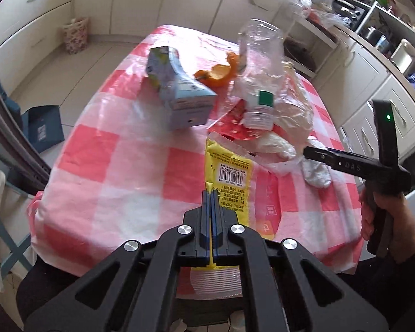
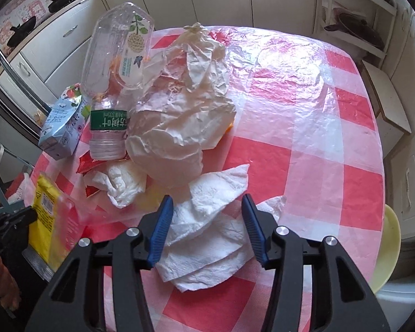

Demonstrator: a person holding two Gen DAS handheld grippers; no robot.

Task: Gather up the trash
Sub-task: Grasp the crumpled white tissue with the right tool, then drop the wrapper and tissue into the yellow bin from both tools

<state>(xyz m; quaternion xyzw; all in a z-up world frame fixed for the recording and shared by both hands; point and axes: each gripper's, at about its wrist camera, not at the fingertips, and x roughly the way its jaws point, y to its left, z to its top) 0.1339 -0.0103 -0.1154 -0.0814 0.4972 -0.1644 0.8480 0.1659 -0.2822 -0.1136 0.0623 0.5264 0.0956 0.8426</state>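
**A:** How much of the rubbish is dealt with?

**B:** Very little, I'd judge. The left tongs (image 1: 210, 193) are pressed together on the near edge of the yellow wrapper (image 1: 229, 166), and that is the only piece gripped. I see no bin or bag for the trash in either view, so nothing looks collected.

**A:** And the right tongs (image 2: 206, 228)?

**B:** Their jaws stand apart, astride the white paper towel (image 2: 207, 227) that lies flat on the worktop (image 2: 304, 152). The pads do not seem to press on it, so I would call it framed, not held.

**A:** What lies beyond them?

**B:** Just past the right tongs sits a crumpled plastic bag (image 2: 179, 110), with a wadded tissue (image 2: 121, 185) to its left. Further left of the tongs stands an empty clear bottle (image 2: 116, 69), neck down and leaning on the bag, a red wrapper (image 2: 92, 163) under it, then a pale blue carton (image 2: 63, 130). From the left tongs, orange peel (image 1: 221, 73) shows beyond the carton, beside the bottle.

**A:** So what remains?

**B:** Nearly all of it: towel, tissue, bag, bottle, red wrapper, carton and peel are loose on the worktop.
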